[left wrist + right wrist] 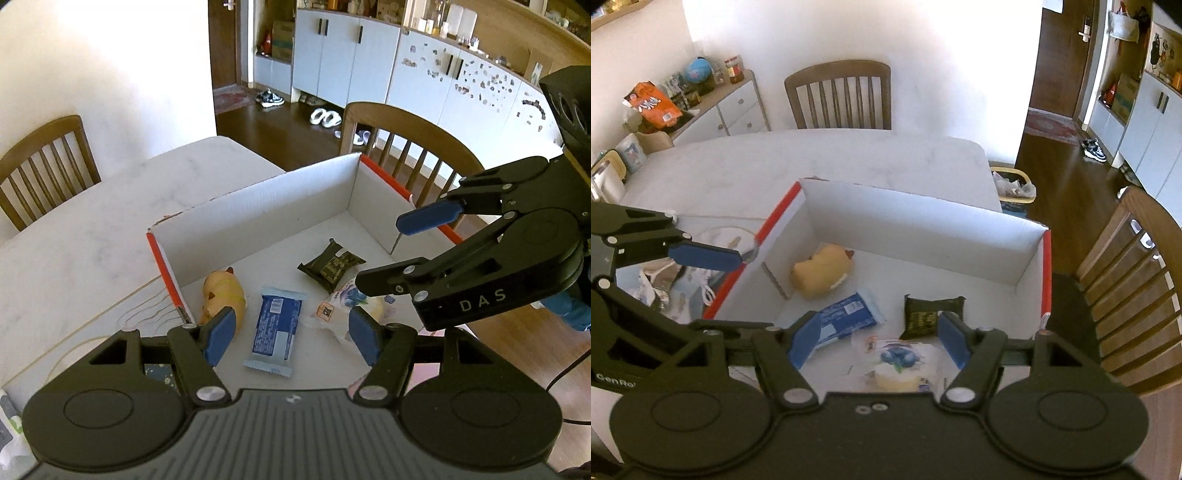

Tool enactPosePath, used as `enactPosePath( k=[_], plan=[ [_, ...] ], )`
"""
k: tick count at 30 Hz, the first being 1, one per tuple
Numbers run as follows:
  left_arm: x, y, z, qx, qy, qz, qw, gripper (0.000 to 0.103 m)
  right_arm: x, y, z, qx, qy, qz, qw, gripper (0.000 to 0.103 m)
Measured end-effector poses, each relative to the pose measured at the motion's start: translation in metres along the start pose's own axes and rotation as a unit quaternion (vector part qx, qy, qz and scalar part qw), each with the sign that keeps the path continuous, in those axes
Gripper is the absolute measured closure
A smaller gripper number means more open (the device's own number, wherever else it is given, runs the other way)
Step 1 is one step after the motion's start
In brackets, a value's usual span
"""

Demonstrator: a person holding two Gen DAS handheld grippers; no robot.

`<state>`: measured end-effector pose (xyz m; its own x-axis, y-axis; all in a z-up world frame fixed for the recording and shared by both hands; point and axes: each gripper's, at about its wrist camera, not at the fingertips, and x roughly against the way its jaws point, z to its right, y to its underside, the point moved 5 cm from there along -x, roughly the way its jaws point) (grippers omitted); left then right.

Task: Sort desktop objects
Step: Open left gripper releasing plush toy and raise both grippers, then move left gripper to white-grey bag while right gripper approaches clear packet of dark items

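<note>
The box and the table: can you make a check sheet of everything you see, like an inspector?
Surface: white marble table, bearing an open white cardboard box.
Job's things: in the box, a yellow plush toy, blue snack wrapper, dark green packet, blueberry cake packet.
Clutter: bags and wrappers beside the box.
Grippers: left gripper open, empty; right gripper open, empty, above the cake packet.
Cables: black cable at floor side.
Surroundings: wooden chairs, cabinets, shoes.
</note>
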<state>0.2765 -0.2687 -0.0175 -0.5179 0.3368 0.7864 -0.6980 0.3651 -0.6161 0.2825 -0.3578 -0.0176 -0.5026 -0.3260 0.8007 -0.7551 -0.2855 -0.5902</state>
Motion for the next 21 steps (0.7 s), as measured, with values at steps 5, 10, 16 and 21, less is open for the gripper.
enactPosePath(
  k=[5, 10, 16, 21],
  plan=[
    [0.020, 0.010, -0.002, 0.008, 0.003, 0.017, 0.9998, 0.036, 0.011, 0.002, -0.014, -0.001, -0.006, 0.010, 1.000, 0.032],
    [0.045, 0.024, -0.010, 0.015, -0.001, 0.043, 0.9990, 0.036, 0.023, 0.006, -0.032, -0.001, -0.004, 0.024, 1.000, 0.031],
    [0.072, 0.046, -0.030, 0.027, -0.014, 0.063, 0.9976, 0.036, 0.031, 0.010, -0.066, 0.003, 0.005, 0.040, 0.999, 0.031],
    [0.096, 0.066, -0.055, 0.028, -0.023, 0.073, 0.9967, 0.036, 0.030, 0.010, -0.104, 0.001, 0.006, 0.048, 0.999, 0.031]
  ],
)
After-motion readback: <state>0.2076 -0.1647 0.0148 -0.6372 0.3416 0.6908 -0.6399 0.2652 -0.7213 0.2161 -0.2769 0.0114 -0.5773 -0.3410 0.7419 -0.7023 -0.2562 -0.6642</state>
